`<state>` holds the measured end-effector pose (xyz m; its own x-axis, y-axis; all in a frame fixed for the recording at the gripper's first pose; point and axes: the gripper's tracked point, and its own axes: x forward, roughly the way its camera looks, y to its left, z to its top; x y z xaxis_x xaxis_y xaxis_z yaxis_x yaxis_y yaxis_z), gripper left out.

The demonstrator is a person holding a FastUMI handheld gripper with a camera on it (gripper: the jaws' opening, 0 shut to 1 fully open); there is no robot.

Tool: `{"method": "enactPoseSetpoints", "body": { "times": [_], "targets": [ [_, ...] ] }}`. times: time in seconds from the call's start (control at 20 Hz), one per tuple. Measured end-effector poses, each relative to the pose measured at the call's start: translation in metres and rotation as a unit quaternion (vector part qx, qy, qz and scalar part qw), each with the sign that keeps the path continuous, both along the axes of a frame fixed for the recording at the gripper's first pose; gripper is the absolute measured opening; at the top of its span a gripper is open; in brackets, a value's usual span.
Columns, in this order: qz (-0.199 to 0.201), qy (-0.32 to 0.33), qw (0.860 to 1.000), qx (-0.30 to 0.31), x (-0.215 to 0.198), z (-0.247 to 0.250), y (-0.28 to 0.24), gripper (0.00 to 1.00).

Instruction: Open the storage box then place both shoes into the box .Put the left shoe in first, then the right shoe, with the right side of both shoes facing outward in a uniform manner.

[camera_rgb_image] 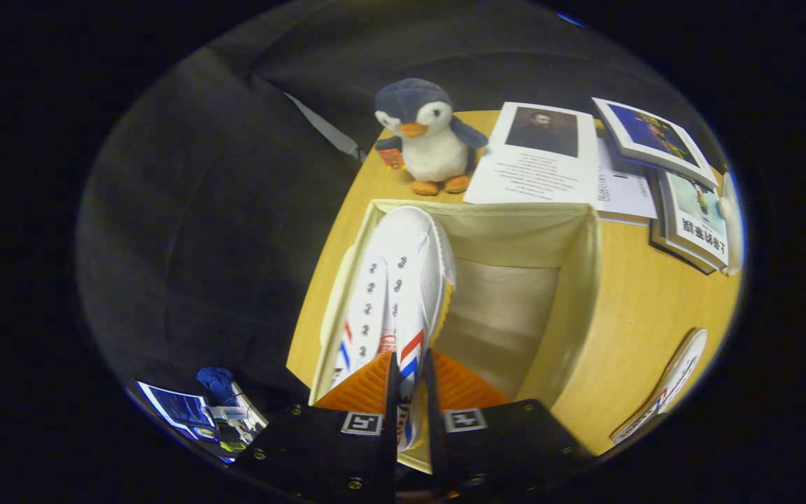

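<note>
A white sneaker [403, 280] with red and blue stripes and a yellow sole hangs toe-forward over the open cream storage box [581, 280]. My gripper [410, 399] is shut on its heel collar, both fingers pressing on the fabric between them. The shoe sits along the box's left side, toe near the far wall, sole turned to the right. The box's inside to the right of the shoe is bare. A second white shoe [662, 392] with the same stripes lies on the wooden table [627, 336], to the right of the box.
A plush penguin [427, 136] stands beyond the box's far wall. Printed sheets [543, 157] and several books [683, 182] lie at the far right of the table. The table's left edge runs close beside the box, with dark cloth beyond it.
</note>
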<state>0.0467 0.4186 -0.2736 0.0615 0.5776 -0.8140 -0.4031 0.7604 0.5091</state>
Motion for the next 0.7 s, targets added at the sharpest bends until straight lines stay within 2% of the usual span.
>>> {"method": "enactPoseSetpoints", "body": {
  "times": [0.1,0.15,0.5,0.7],
  "targets": [
    [-0.004,-0.022,1.0,-0.002,0.003,-0.003,-0.001,0.99],
    [-0.007,-0.032,0.999,-0.001,0.01,0.001,-0.007,0.96],
    [-0.047,-0.076,0.996,0.017,0.027,0.052,-0.064,0.97],
    [-0.073,-0.101,0.992,0.019,0.034,0.074,-0.114,0.97]
  ]
}}
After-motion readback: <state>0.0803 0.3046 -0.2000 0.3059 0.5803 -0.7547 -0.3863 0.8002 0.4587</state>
